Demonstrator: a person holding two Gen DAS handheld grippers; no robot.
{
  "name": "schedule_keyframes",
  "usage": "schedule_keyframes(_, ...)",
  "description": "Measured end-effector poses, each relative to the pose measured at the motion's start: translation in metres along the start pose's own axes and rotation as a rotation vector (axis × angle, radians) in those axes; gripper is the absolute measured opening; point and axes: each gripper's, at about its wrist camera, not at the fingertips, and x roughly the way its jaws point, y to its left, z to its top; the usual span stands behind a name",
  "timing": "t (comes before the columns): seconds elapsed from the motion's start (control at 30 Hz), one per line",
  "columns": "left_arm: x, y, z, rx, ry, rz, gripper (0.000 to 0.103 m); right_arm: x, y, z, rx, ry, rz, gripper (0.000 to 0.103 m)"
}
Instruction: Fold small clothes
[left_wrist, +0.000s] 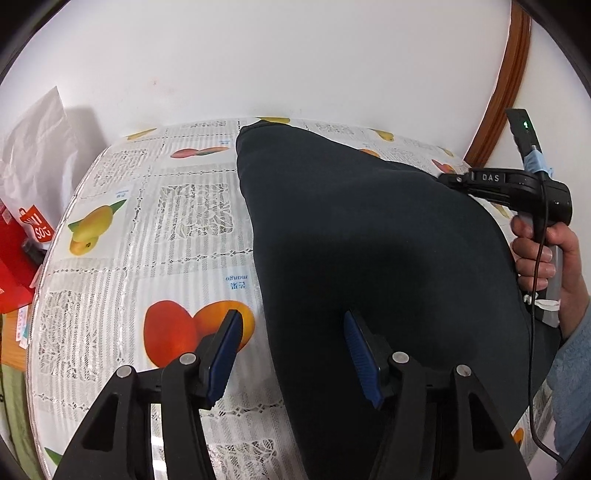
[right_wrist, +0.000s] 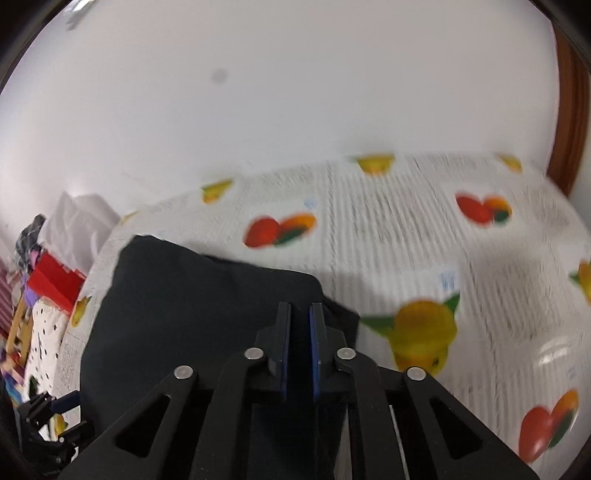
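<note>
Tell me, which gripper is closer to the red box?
Left. The left gripper hovers over the cloth's edge nearest the red box; the right gripper sits at the cloth's far side.

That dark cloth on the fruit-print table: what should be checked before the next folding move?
1. Dark cloth lies on the table: ok.
2. Left gripper open, straddling the cloth's edge: ok.
3. Right gripper nearly shut over the cloth: ok.
4. Fabric actually pinched by the right gripper: cannot tell.
5. Cloth smooth, no bunching: ok.
</note>
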Motion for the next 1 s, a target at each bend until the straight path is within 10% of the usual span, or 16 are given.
schedule_keyframes(0.27,-0.017,0.003,-0.013,-0.029,-0.014,-0.025,0.053,-0.072,-0.023,-0.038,-0.025,-0.042,-0.013,0.036)
schedule_keyframes(0.6,-0.030,-0.006,-0.034,-0.044,-0.017,-0.059,0.053,-0.072,-0.022,-0.083,0.022,0.000,0.123,0.038)
schedule_keyframes(0.7,-0.024,-0.009,-0.036,-0.044,-0.007,-0.028,0.056,-0.058,-0.014,-0.086,-0.012,0.029,0.161,0.008)
schedule_keyframes(1.0,-0.038,-0.011,-0.048,-0.025,-0.003,-0.023,0.054,-0.095,-0.011,-0.106,-0.040,-0.098,-0.016,0.009)
